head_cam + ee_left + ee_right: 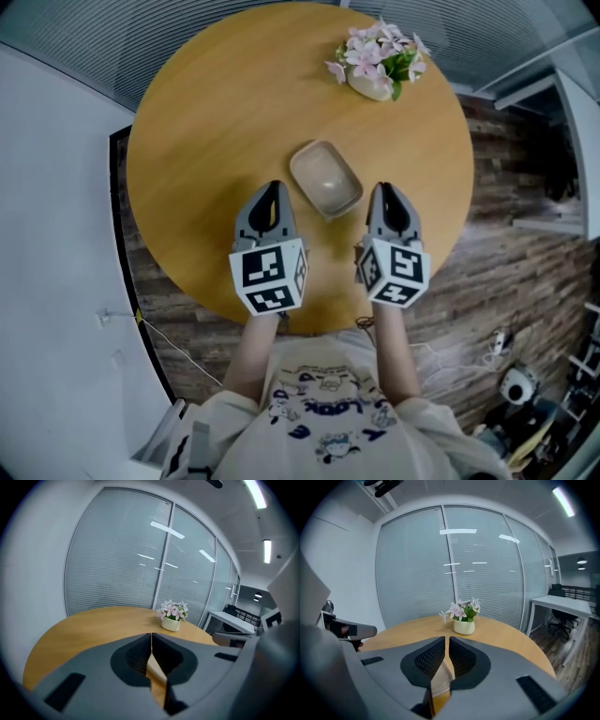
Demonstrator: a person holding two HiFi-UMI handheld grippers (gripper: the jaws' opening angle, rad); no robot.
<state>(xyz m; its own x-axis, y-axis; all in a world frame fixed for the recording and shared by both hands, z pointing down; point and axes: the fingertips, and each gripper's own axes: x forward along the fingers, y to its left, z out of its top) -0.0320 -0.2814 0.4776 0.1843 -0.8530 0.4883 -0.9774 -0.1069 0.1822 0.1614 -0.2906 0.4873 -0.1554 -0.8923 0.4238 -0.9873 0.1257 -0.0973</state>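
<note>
Head view: round wooden table (216, 122) fills the upper centre of the frame. A small beige rectangular dish (325, 178) sits on it at frame centre, turned at an angle and empty.

The left gripper (273, 187) is at lower centre-left, its tips just left of the dish, near it but not touching. The right gripper (388, 187) is at lower centre-right, its tips just right of the dish and also apart from it, so the dish lies between the two.

Left gripper view: the left gripper (151, 637) has its jaws pressed together at the tips with nothing between them.

Right gripper view: the right gripper (446, 641) has its jaws together but for a thin slit, with nothing gripped.

A flower pot (375, 61) with pink blossoms stands near the table's far edge, upper right of the frame, well apart from the dish. It also shows in the left gripper view (172, 618) and the right gripper view (464, 620).
</note>
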